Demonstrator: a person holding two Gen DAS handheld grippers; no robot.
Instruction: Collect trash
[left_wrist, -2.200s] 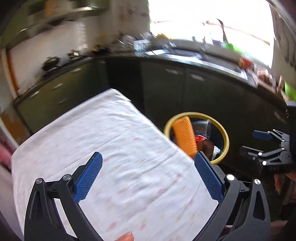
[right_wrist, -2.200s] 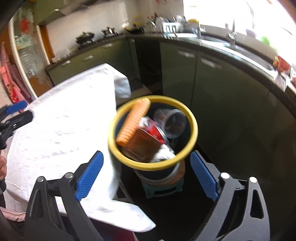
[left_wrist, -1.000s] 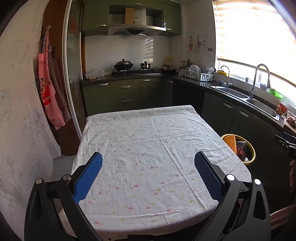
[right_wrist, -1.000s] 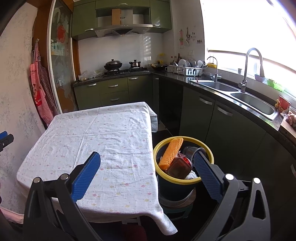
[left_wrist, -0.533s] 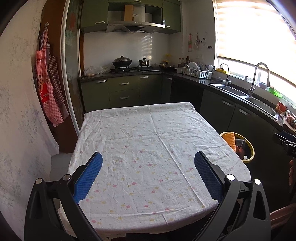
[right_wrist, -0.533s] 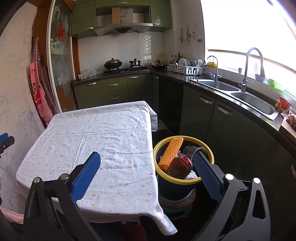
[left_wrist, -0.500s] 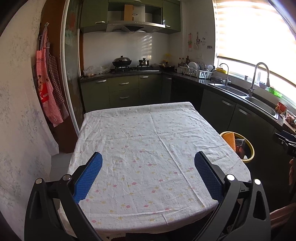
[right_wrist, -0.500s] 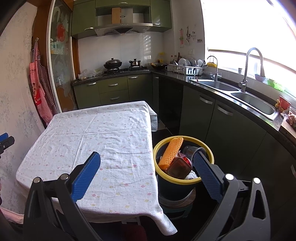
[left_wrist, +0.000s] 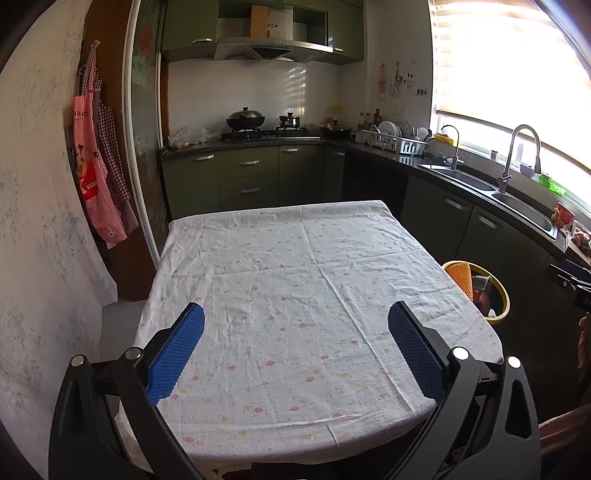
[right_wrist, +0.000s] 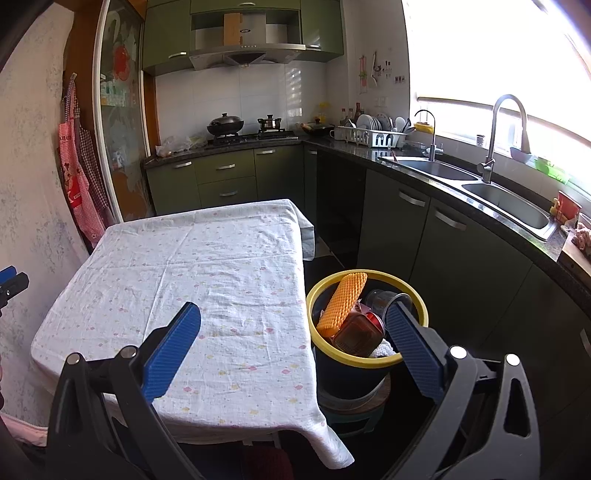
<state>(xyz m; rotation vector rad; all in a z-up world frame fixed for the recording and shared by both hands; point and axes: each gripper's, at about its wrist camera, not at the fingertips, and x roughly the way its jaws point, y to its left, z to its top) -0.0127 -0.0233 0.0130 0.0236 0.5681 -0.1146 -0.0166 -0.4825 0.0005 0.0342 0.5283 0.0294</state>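
Note:
A dark bin with a yellow rim (right_wrist: 369, 363) stands on a low stool right of the table. Inside it lie an orange ribbed foam piece (right_wrist: 341, 304), a clear cup (right_wrist: 380, 300), a brown box (right_wrist: 356, 334) and white paper. In the left wrist view the same bin (left_wrist: 503, 295) peeks out past the table's right edge. My left gripper (left_wrist: 295, 354) is open over the near part of the white flowered tablecloth (left_wrist: 295, 288), holding nothing. My right gripper (right_wrist: 293, 343) is open too, hanging between the tablecloth (right_wrist: 207, 280) and the bin.
Green kitchen cabinets (right_wrist: 436, 236) and a dark counter with a sink (right_wrist: 502, 199) run along the right. A stove with a wok (left_wrist: 245, 120) stands at the back. Red checked aprons (left_wrist: 98, 173) hang on the left wall. A narrow floor gap separates table and cabinets.
Both grippers pulled up and back from the bin to a wide view of the table about two seconds ago. In the last second they have barely moved, and both stayed open.

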